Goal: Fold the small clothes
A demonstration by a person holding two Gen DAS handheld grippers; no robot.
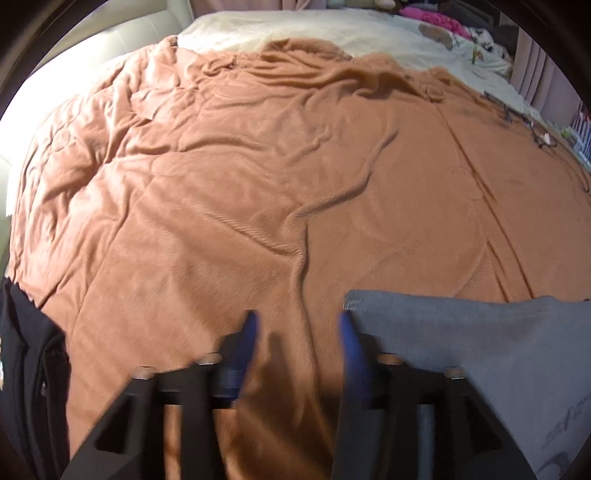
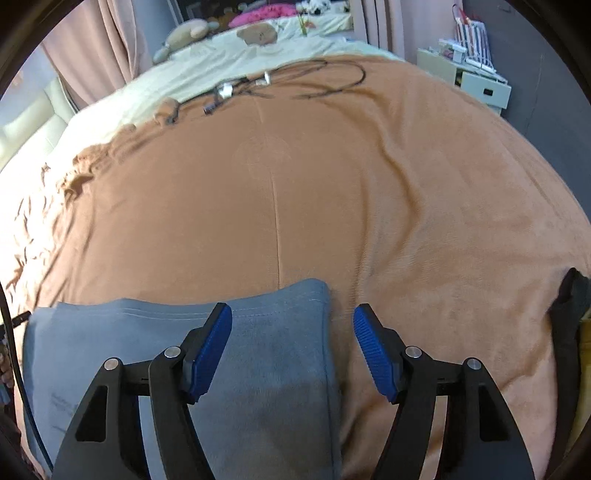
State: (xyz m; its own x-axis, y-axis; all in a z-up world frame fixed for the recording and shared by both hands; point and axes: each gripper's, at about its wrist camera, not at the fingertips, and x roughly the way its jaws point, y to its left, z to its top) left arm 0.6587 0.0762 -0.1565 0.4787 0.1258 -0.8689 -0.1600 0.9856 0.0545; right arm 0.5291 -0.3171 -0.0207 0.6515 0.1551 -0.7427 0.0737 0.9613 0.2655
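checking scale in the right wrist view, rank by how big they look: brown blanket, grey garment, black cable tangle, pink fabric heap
1. Brown fleece blanket
2. Grey folded cotton garment, though nearness to the camera enlarges it
3. Black cable tangle
4. Pink fabric heap, far away, so true size is unsure

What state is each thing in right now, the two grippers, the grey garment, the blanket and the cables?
Left gripper: jaws open, empty, beside the garment's edge.
Right gripper: jaws open, empty, above the garment's corner.
Grey garment: lying flat on the blanket.
Brown blanket: spread over the bed, wrinkled at one side.
Cables: loose, tangled.
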